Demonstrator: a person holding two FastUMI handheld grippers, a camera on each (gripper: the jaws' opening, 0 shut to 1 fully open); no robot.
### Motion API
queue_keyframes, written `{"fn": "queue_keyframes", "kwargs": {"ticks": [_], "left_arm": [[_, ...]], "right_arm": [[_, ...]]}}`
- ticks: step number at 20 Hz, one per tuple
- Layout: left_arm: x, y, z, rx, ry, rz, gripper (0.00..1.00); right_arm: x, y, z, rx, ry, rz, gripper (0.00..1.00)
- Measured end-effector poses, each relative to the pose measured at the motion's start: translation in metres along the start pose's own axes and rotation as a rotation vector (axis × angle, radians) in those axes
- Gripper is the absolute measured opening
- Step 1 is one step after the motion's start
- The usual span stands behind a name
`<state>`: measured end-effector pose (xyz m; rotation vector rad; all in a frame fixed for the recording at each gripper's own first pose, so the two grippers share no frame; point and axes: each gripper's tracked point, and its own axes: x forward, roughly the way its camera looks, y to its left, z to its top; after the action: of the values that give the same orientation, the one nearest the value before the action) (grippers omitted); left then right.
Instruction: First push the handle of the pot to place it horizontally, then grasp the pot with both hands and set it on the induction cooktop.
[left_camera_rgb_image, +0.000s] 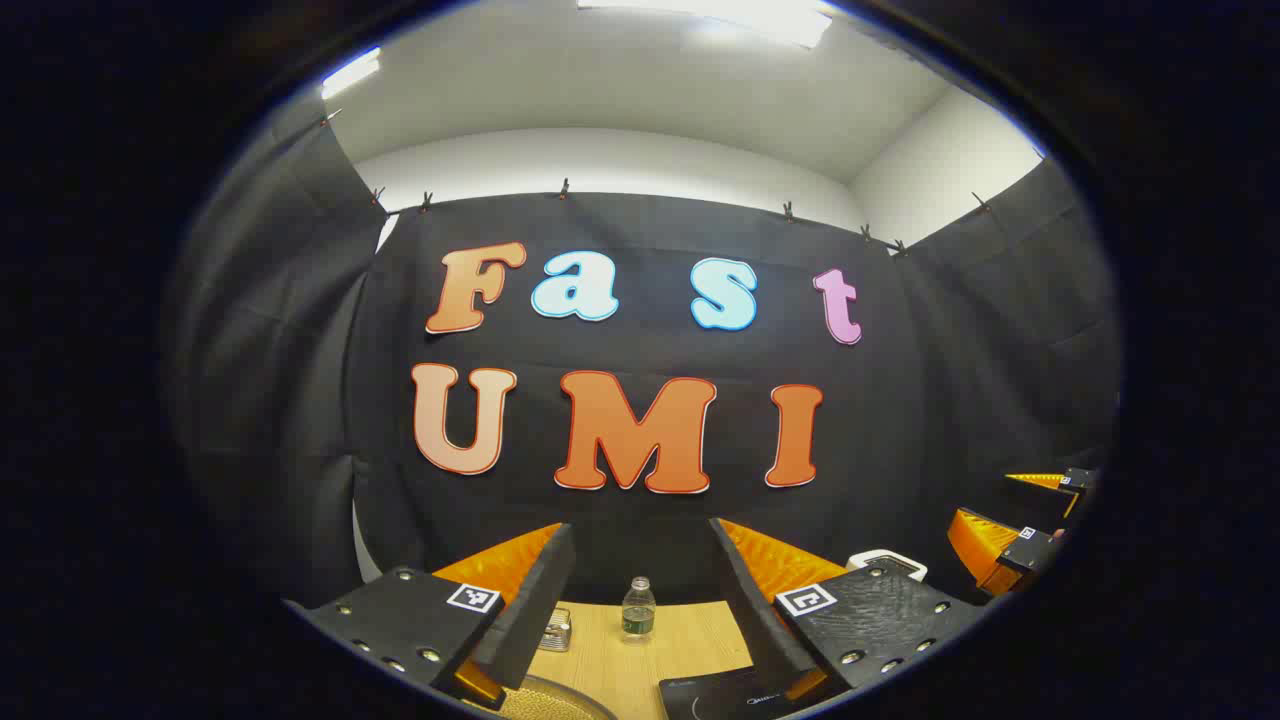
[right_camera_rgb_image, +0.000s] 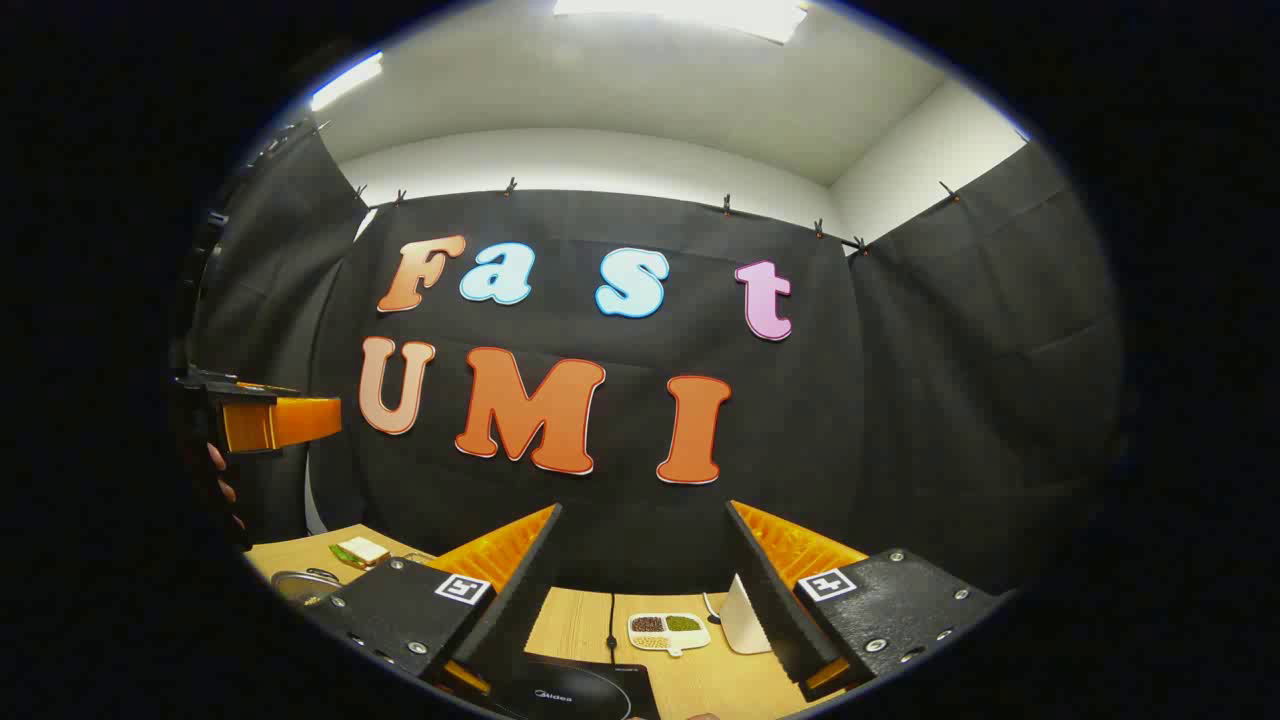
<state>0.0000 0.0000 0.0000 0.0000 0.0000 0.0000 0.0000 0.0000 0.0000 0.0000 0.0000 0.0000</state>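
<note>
Left gripper view: the left hand-held gripper (left_camera_rgb_image: 640, 590) is released, fingers spread wide and holding nothing, raised above the wooden surface (left_camera_rgb_image: 690, 630). At the bottom edge, below its left finger, a golden curved rim (left_camera_rgb_image: 545, 700) is probably the pot. A water bottle (left_camera_rgb_image: 638, 607) stands between the fingers; the induction cooktop (left_camera_rgb_image: 715, 695) lies further right. Right gripper view: the right hand-held gripper (right_camera_rgb_image: 645, 590) is likewise released and empty, above the cooktop, with a divided dish (right_camera_rgb_image: 667, 630) beyond
</note>
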Motion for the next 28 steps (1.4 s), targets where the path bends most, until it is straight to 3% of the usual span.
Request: {"fn": "queue_keyframes", "kwargs": {"ticks": [6, 12, 14, 22, 23, 24, 28], "left_arm": [[-0.013, 0.002, 0.014, 0.025, -0.029, 0.024, 0.84], [-0.025, 0.028, 0.017, 0.054, -0.021, 0.080, 0.84], [-0.025, 0.030, 0.017, 0.055, -0.016, 0.072, 0.84], [-0.030, 0.035, -0.041, 0.077, 0.156, 0.012, 0.88], [-0.030, 0.037, -0.050, 0.070, 0.184, 0.010, 0.77], [-0.032, 0.039, -0.059, 0.065, 0.213, 0.006, 0.73], [-0.036, 0.051, -0.115, 0.068, 0.388, -0.011, 0.26]], "right_arm": [[-0.002, -0.019, 0.001, 0.039, -0.003, -0.022, 0.96], [-0.001, -0.014, 0.000, 0.048, -0.007, -0.019, 0.99], [0.001, -0.009, -0.001, 0.049, -0.007, -0.011, 0.96], [0.006, 0.009, -0.011, 0.043, 0.022, 0.011, 0.96], [0.007, 0.010, -0.013, 0.041, 0.026, 0.010, 0.96], [0.008, 0.012, -0.013, 0.040, 0.030, 0.011, 0.96], [0.010, 0.014, -0.019, 0.037, 0.047, 0.002, 0.96]]}}
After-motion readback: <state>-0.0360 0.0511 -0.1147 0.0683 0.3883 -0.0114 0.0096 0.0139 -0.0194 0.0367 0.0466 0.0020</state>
